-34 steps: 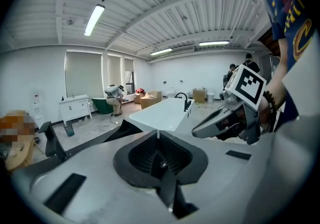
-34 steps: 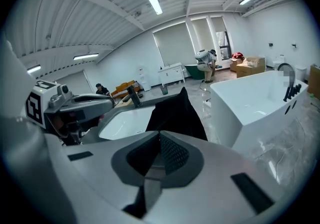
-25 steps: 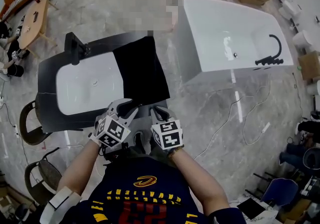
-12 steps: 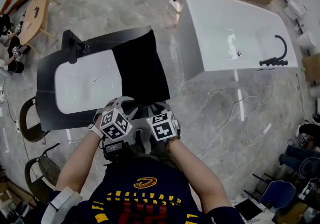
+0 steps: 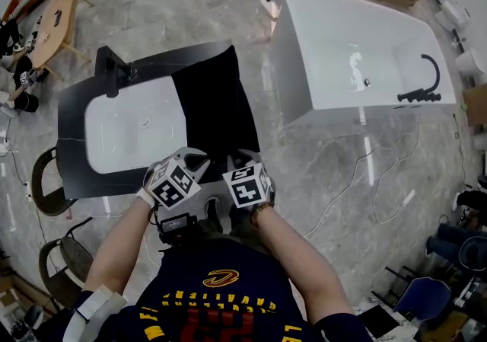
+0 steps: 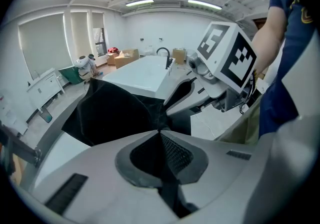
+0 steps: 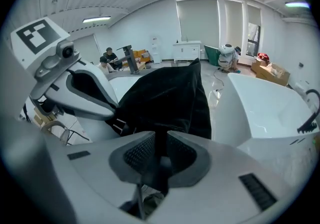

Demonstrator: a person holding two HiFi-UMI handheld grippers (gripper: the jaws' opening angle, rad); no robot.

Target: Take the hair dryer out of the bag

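Bag (image 5: pixel 211 104) edge: left gripper (image 6: pixel 160 131) fingers closing on it; right gripper (image 7: pixel 160 135) fingers clamped on it.

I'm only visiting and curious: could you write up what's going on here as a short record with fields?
Place: black bag draped across a black-rimmed bathtub
Left gripper: jaws closing on the bag's near edge
Right gripper: pinching bag fabric
Hair dryer: not visible

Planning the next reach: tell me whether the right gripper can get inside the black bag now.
Probably not yet: the right gripper is clamped on the near edge of the black bag, and no open mouth shows.
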